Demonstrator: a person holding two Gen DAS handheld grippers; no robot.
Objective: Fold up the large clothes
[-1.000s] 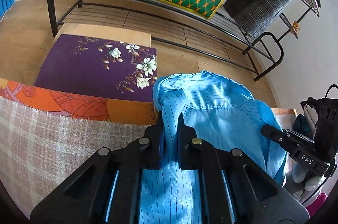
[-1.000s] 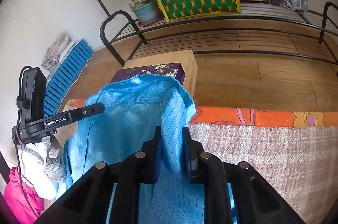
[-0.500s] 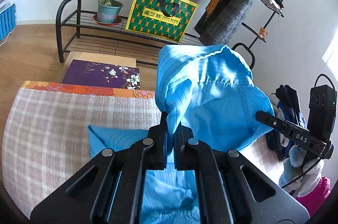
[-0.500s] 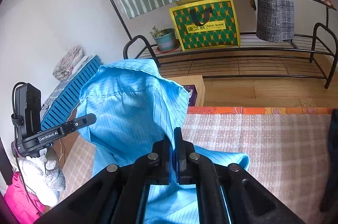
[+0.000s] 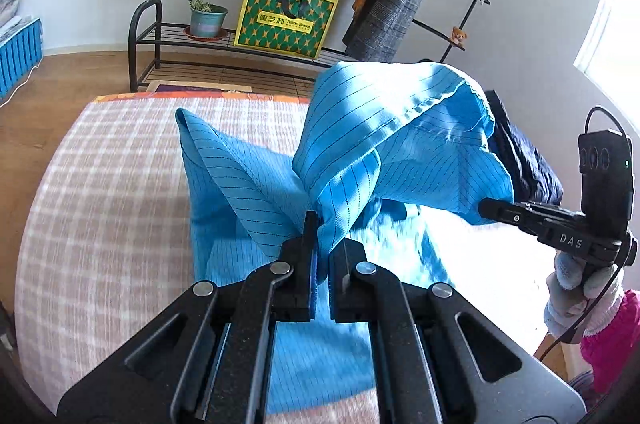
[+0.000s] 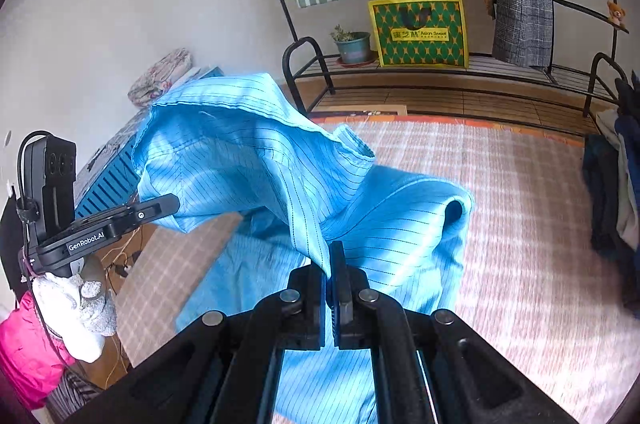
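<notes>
Checked blanket (image 5: 100,224) across the bed, clothes rack (image 5: 168,36) on the wall behind, and I've got the blue pinstriped garment (image 5: 384,152) up off it. My left gripper (image 5: 324,252) is clenched on one pinch of its edge, my right gripper (image 6: 330,264) clamped tight on another. The hem runs side to side between my two hands, and the rest drapes forward and down, its lower part lying on the blanket toward the bed's near edge. Both hands look equally near, so I'd judge the fold goes forward, away from me.
</notes>
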